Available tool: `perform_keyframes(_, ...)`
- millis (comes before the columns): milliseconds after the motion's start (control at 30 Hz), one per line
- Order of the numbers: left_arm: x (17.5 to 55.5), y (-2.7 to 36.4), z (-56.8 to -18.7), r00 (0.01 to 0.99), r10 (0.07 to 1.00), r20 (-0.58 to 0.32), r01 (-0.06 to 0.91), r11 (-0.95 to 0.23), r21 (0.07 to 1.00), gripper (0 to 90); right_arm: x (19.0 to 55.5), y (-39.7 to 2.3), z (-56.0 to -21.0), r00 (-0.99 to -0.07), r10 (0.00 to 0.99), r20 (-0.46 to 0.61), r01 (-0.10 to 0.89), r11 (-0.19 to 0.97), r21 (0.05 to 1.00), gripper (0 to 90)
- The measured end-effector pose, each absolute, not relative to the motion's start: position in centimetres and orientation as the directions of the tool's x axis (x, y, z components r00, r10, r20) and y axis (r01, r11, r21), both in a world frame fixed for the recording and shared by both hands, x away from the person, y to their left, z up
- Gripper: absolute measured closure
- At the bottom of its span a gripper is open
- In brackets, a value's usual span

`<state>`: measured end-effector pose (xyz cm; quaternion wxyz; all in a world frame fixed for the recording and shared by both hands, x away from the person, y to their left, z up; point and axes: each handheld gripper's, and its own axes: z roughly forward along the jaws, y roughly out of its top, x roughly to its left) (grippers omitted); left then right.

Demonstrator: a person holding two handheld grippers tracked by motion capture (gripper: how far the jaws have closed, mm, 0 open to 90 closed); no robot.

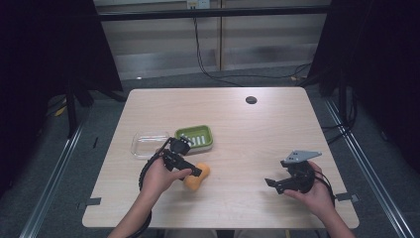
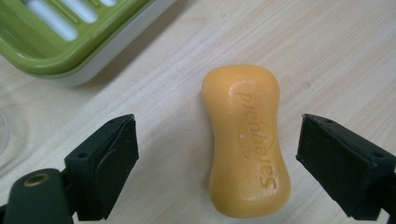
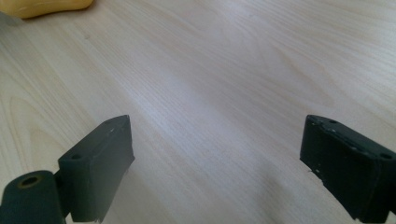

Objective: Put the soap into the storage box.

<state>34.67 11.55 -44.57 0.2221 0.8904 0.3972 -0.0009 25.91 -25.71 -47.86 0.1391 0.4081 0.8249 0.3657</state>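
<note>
Left tongs (image 2: pixel 215 154) open, straddling soap (image 2: pixel 245 140), pads not touching; dish (image 2: pixel 70 56) just beyond. Right tongs (image 3: pixel 215 163) open, idle, well apart. Risk: slick waisted bar squirting out under off-centre squeeze.

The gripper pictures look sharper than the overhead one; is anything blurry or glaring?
Left gripper view: the soap is crisp, its lettering readable, the green dish slightly soft. Right gripper view: a pale sheen on the table. High view: dark surroundings.
</note>
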Motion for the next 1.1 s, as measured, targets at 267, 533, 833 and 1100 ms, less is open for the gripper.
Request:
perform_keyframes(267,34.5,11.4,-44.5,0.685,0.703,-0.188,0.708,-0.583,0.399,12.0,26.1,-25.6,-47.9,-0.631,0.773,0.067,0.568,0.4,0.719,9.1)
perform_keyframes(533,34.2,10.0,-45.2,0.709,0.686,-0.165,0.689,-0.624,0.368,14.7,26.1,-25.8,-47.8,-0.623,0.779,0.071,0.571,0.391,0.722,9.1)
perform_keyframes(833,34.2,9.1,-45.9,0.719,0.676,-0.159,0.683,-0.648,0.336,19.2,26.1,-25.7,-47.8,-0.631,0.773,0.064,0.563,0.4,0.723,9.1)
perform_keyframes(1100,34.4,8.3,-46.9,0.726,0.673,-0.14,0.679,-0.671,0.297,24.8,25.9,-25.8,-47.7,-0.629,0.775,0.061,0.564,0.4,0.723,9.1)
